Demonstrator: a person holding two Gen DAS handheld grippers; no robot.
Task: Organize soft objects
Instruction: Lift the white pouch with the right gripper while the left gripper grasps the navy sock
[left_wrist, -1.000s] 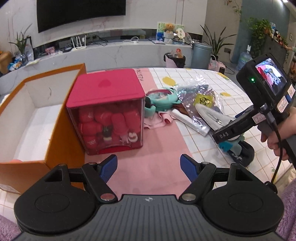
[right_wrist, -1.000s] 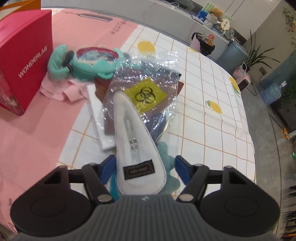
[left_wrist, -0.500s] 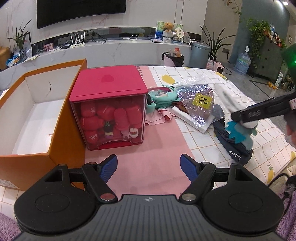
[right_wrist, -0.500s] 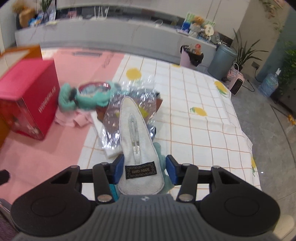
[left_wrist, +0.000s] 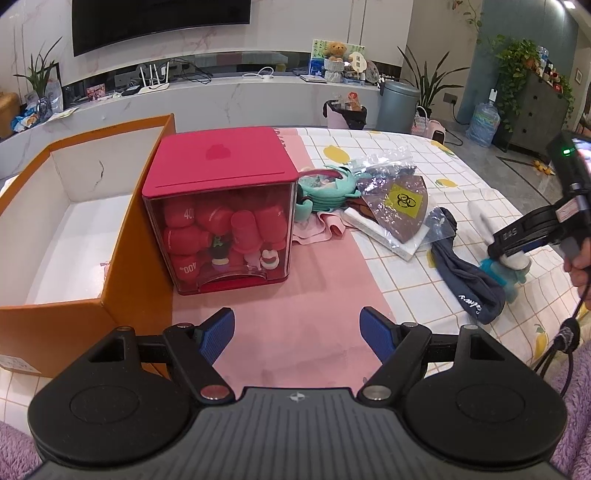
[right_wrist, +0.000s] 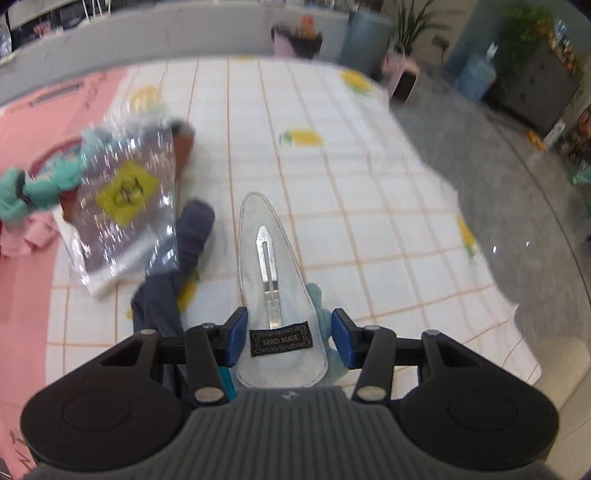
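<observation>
— How far along?
— Barely. My right gripper (right_wrist: 288, 341) is clamped on the felt hair clip (right_wrist: 275, 291), right of the orange box (left_wrist: 110, 280); the left gripper (left_wrist: 297, 336) gapes, empty.
— Remaining?
— Navy sock (left_wrist: 467, 280), teal headband (left_wrist: 325, 188), all outside the box.

left gripper (left_wrist: 297, 328) agape (right (right_wrist: 288, 341) clamped)

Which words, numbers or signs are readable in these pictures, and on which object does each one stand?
"HAND MADE": black label on the white felt hair clip between the fingers of the right gripper.
"400": red plush pieces inside the red box; other prints there are unreadable.
Biohazard sign, no words: yellow sticker on the clear bag.
White script on the dark sock: too small to read.
</observation>
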